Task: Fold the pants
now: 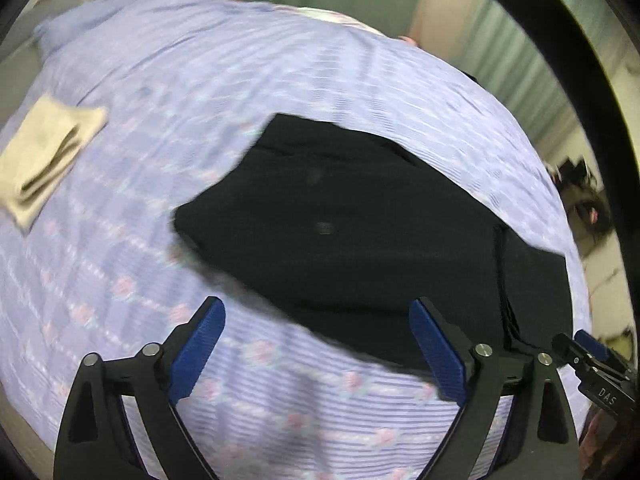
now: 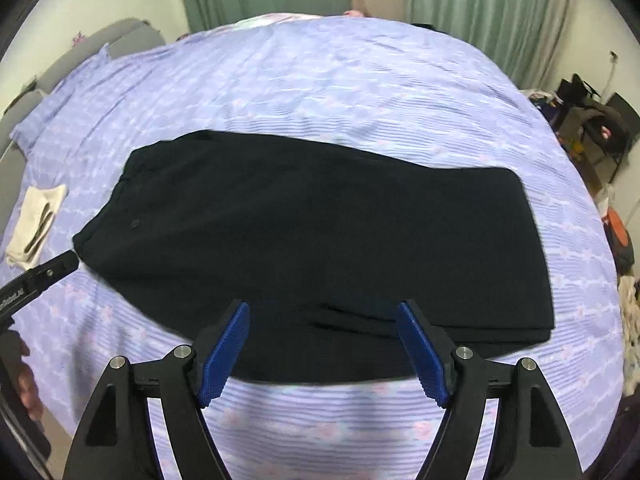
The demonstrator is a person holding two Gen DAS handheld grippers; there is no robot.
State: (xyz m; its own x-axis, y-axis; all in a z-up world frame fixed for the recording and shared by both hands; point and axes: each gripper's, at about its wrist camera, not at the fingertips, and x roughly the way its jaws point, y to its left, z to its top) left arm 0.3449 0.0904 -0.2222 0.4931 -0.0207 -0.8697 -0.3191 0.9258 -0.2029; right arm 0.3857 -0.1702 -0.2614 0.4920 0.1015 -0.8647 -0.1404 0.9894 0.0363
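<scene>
At nine o'clock in the right wrist view, a folded cream cloth (image 2: 36, 224) lies on the lilac bedspread (image 2: 320, 92), well apart from everything but the pants. Just below it, at about eight o'clock, the black tip of the left gripper (image 2: 60, 266) reaches in from the edge and ends just beside the near left corner of the pants; whether it touches the cloth there cannot be told. In its own view the left gripper (image 1: 318, 346) has its blue pads spread wide, nothing between them but striped bedspread and the near edge of the dark cloth beyond.

The pants (image 2: 312, 248) fill the middle of the bed, black and folded lengthwise into one long flat band that runs from nine o'clock to three o'clock, the waist end with a small button to the left and the leg ends to the right, where stacked layers show at the hem. In the left wrist view the pants (image 1: 360, 224) sit at centre, blurred.

At six o'clock the right gripper (image 2: 324, 350) hovers over the near edge of the pants, its jaws standing apart and pinching nothing. Green curtains (image 2: 480, 8) hang at twelve o'clock, and at three o'clock a heap of bags and clutter (image 2: 592, 128) stands off the bed.
</scene>
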